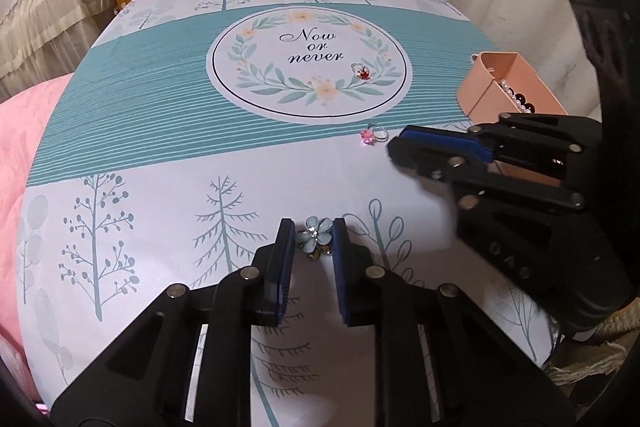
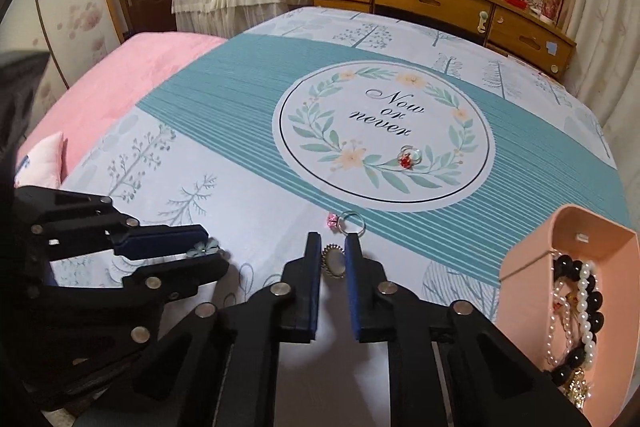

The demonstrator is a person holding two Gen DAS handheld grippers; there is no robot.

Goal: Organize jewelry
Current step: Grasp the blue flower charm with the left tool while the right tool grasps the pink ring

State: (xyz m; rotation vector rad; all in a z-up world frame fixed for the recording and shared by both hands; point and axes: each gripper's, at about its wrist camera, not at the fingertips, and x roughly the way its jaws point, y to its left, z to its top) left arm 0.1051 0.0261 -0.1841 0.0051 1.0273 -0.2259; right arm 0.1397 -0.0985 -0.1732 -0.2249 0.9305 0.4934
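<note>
- Left tongs (image 1: pixel 312 233) pinch the blue flower brooch (image 1: pixel 316 229) on the bed (image 1: pixel 160 163) — ready for lifting.
- Right tongs (image 2: pixel 333 259) clamp the oval brooch (image 2: pixel 334 264) — bound, likely, for the pink organizer (image 2: pixel 528 267) just beside.

right tool (image 2: pixel 333 249) | clamped on oval pendant (image 2: pixel 334 264) | pink box (image 2: pixel 524 269) beside

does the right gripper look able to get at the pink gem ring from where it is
Probably yes, once freed. The pink gem ring lies on bare cloth just beyond the right gripper with nothing between, but the jaws are closed on an oval brooch.
</note>
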